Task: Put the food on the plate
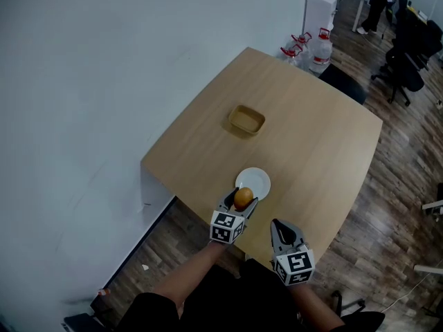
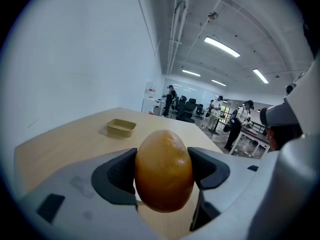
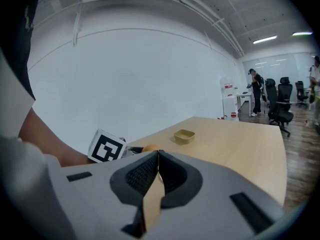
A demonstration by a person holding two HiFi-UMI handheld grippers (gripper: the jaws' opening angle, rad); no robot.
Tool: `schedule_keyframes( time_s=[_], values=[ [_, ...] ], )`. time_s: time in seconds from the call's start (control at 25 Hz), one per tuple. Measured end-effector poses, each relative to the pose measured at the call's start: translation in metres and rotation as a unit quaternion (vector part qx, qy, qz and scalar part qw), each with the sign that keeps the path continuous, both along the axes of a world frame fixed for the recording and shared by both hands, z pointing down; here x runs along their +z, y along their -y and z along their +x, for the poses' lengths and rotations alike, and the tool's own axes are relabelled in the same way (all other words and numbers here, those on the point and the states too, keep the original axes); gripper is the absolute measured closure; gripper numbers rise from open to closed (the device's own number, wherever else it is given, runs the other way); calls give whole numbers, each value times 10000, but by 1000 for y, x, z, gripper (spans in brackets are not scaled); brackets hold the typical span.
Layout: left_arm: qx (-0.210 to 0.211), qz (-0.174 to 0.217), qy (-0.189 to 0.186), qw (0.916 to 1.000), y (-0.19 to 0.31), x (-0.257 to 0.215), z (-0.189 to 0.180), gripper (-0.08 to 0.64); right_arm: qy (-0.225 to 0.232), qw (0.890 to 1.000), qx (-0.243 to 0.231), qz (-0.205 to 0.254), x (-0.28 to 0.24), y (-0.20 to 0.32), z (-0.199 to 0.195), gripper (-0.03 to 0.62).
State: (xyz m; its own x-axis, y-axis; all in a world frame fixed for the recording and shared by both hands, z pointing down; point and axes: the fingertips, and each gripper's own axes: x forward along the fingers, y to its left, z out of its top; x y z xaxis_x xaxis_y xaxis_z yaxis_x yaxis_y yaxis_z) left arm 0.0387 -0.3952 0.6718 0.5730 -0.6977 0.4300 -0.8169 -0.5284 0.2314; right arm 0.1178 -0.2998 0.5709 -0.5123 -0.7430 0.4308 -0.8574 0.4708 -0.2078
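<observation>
**Left claw** (image 1: 241,202): jaws clamped on the food (image 2: 164,169), an orange-brown, egg-shaped piece gripped by its two sides above the bench (image 1: 311,137).
**Plate** (image 1: 259,180): white and round, just ahead of the left claw's tips. The food hangs at its near rim; whether the two touch cannot be told.
**Tray** (image 1: 246,120): shallow and tan, well ahead of the same claw and apart from the plate.
**Right claw** (image 1: 279,227): to the right of the left claw, by the bench's near edge, jaws pressed together with nothing between them.
</observation>
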Motion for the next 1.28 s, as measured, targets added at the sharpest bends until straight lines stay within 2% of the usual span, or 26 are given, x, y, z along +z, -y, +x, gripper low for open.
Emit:
schedule_keyframes(
  time_s=[0.08,0.28,0.52,0.64,0.72,0.8,1.08,1.28],
  values=[
    [36,-159,106,9998,9,16,5,247,2,10000,-10,-46,4,4,2,532],
    [-234,-669,284,9971,20,62,1,247,-22,9999,-19,-154,14,6,7,532],
    [-249,-925,545,9939,36,98,-1,247,-16,9996,66,-276,25,8,21,532],
    [142,-854,899,9922,44,109,3,247,-26,9994,107,-315,29,8,25,532],
    [599,-825,1160,9880,45,120,5,247,-84,9994,96,-314,31,9,24,532],
    [847,-860,1322,9838,49,131,5,247,-133,9993,104,-333,34,12,27,532],
    [972,-1127,1140,9823,59,136,23,247,-27,9959,509,-750,56,-6,51,532],
    [791,-1248,1082,9831,61,138,33,247,-90,9964,238,-811,62,-9,41,532]
  ],
)
